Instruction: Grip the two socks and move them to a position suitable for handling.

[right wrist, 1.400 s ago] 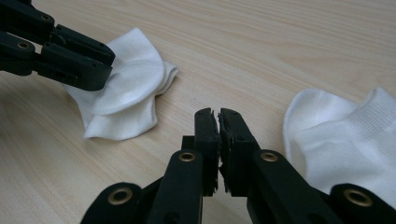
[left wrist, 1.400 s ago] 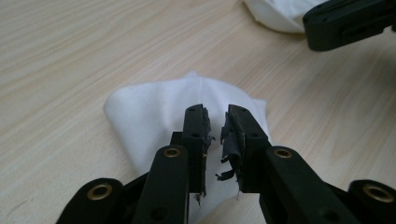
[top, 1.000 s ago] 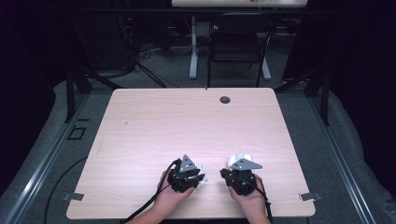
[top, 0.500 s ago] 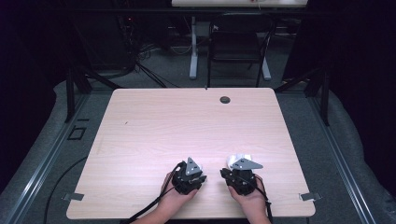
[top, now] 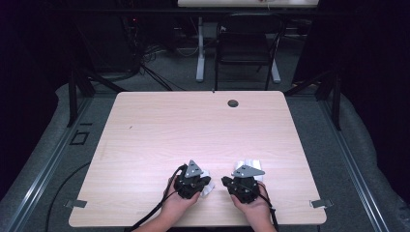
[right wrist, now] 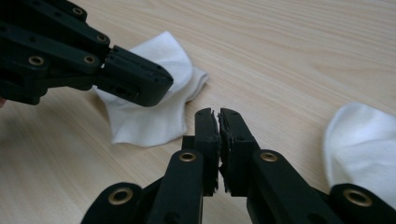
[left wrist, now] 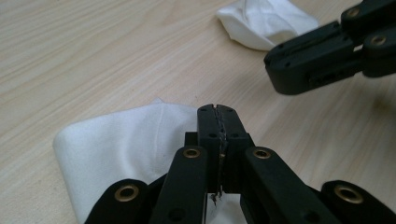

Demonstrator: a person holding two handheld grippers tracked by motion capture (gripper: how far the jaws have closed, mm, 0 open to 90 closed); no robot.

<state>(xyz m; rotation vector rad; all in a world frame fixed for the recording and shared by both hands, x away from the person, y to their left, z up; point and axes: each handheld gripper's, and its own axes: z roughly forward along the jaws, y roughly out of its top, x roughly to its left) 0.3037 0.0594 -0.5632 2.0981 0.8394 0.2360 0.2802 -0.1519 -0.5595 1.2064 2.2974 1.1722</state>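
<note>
- Here, the left gripper [left wrist: 218, 111] has just been closing; its black jaws now meet with nothing visibly pinched between them.
- A folded white cloth sock [left wrist: 123, 140] lies on the pale wooden table [top: 193, 130] just beneath and beside those jaws.
- The right gripper [right wrist: 219, 114] is closed on nothing.
- A second white sock [right wrist: 362, 144] lies near its jaws, apart from them.

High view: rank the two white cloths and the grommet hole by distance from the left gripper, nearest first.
1. Near cloth: right against the left gripper, whose fingers have just been closing over it; whether they pinch it is unclear.
2. Second cloth: farther right.
3. Grommet hole: at the far edge.
</note>
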